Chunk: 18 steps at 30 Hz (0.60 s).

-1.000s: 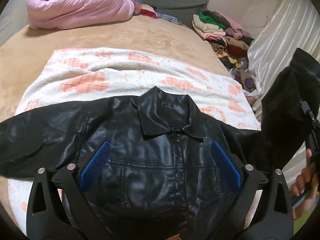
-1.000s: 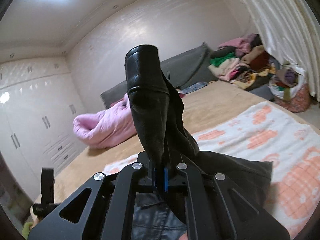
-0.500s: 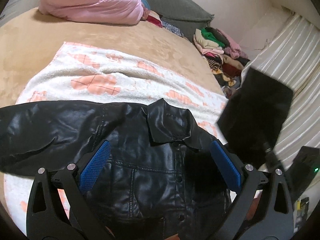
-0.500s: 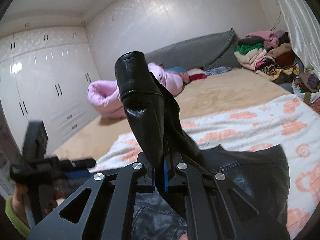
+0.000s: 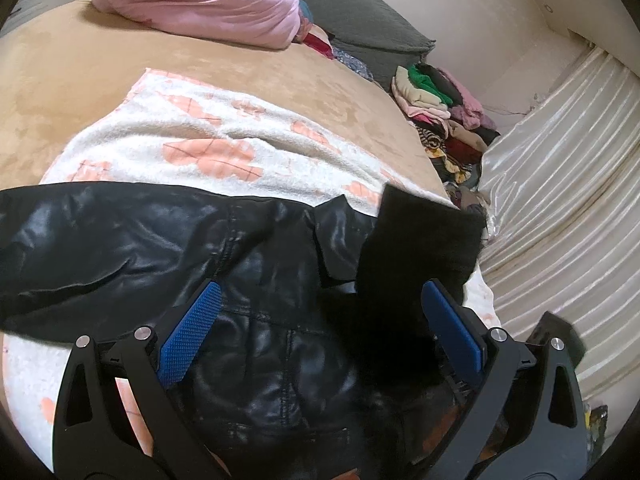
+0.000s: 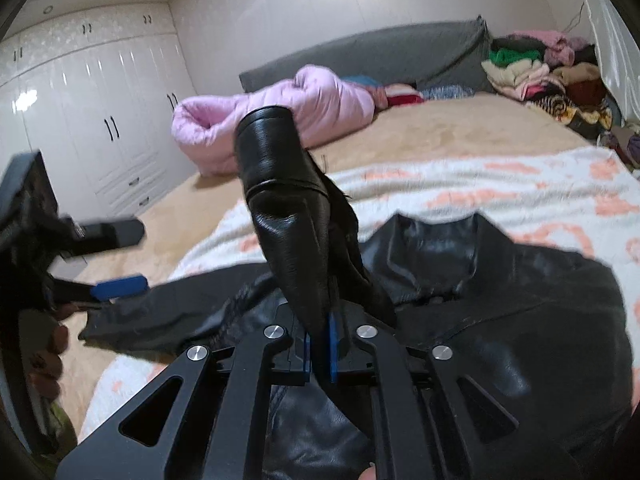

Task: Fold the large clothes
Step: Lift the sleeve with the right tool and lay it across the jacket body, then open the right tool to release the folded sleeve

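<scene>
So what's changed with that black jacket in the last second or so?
The right gripper has carried the sleeve from out at the side in over the jacket front, lower now. It keeps the cuff pinched between its fingers, though they are starting to open. The left gripper stayed open above the chest, holding nothing. The jacket body, blanket and pink quilt lie as before.

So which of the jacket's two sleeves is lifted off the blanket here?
The sleeve clamped between the right gripper's fingers: it stands up, cuff topmost. The other sleeve lies flat, stretched out along the blanket, with nothing holding it.
</scene>
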Each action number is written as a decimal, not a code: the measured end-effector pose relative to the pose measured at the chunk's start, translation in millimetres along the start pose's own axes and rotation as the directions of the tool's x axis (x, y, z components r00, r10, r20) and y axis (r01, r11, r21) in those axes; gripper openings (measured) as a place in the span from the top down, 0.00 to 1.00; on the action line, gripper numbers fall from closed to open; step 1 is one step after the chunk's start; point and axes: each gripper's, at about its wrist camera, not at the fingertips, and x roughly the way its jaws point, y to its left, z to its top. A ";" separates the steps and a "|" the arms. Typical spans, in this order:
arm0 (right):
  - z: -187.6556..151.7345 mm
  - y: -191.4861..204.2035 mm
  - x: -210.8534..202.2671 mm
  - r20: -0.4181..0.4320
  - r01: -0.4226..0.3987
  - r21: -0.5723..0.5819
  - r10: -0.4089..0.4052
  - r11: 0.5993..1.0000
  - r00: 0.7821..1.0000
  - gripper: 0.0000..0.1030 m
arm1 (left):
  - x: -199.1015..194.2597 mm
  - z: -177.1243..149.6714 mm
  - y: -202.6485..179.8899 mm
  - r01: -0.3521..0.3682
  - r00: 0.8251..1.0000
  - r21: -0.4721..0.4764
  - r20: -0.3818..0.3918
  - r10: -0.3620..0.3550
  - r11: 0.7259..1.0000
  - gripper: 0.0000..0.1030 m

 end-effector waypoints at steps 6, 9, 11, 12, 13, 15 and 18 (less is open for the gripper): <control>-24.5 6.7 18.3 -0.087 -0.018 0.002 0.018 1.000 0.996 0.80 | 1.6 -3.3 11.4 -0.019 1.000 -0.012 -0.015 0.018 1.000 0.09; -33.1 11.6 22.2 -0.135 -0.046 0.004 0.047 0.999 0.990 0.37 | 4.6 -5.8 15.2 -0.020 0.999 -0.026 -0.028 0.019 0.999 0.09; -41.0 15.6 22.3 -0.170 -0.065 0.007 0.065 0.998 0.983 0.24 | 7.7 -7.7 16.4 -0.027 0.999 -0.029 -0.038 0.026 0.999 0.09; -44.1 17.0 21.3 -0.182 -0.080 0.005 0.080 0.997 0.980 0.18 | 10.8 -8.8 16.8 -0.030 0.998 -0.030 -0.048 0.029 0.999 0.09; -47.3 18.5 19.5 -0.195 -0.095 0.007 0.095 0.995 0.976 0.11 | 13.7 -10.2 17.0 -0.031 0.998 -0.030 -0.058 0.029 0.999 0.09; -51.9 20.6 12.9 -0.209 -0.119 0.009 0.119 0.993 0.971 0.09 | 22.3 -15.2 19.4 -0.035 0.996 -0.040 -0.088 0.032 0.999 0.09; -56.5 19.9 -0.6 -0.211 -0.117 -0.016 0.111 0.993 0.971 0.09 | 37.8 -23.0 25.1 -0.050 0.990 -0.052 -0.134 0.043 0.997 0.09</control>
